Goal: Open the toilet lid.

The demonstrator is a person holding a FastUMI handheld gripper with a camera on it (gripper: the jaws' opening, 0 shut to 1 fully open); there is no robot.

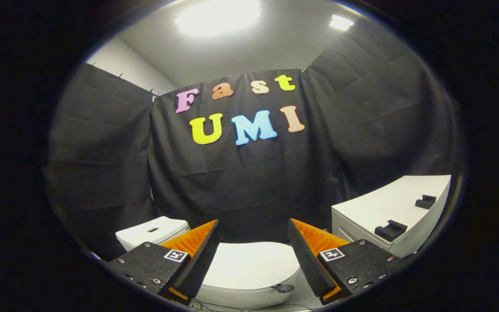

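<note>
A white toilet lid (249, 266) lies flat and closed on its bowl, below and just ahead of my fingers. A small dark tab (283, 287) sits at the lid's front right rim. The white tank (152, 232) stands behind my left finger. My gripper (254, 225) hovers above the lid, open, with nothing between the orange-and-black fingers (197, 247). The fingers are apart from the lid.
A white cabinet (394, 208) stands to the right of the toilet, with two black holders (390, 229) on its top. Black cloth walls close in behind and on both sides. Thin cables run along the floor in front of the bowl.
</note>
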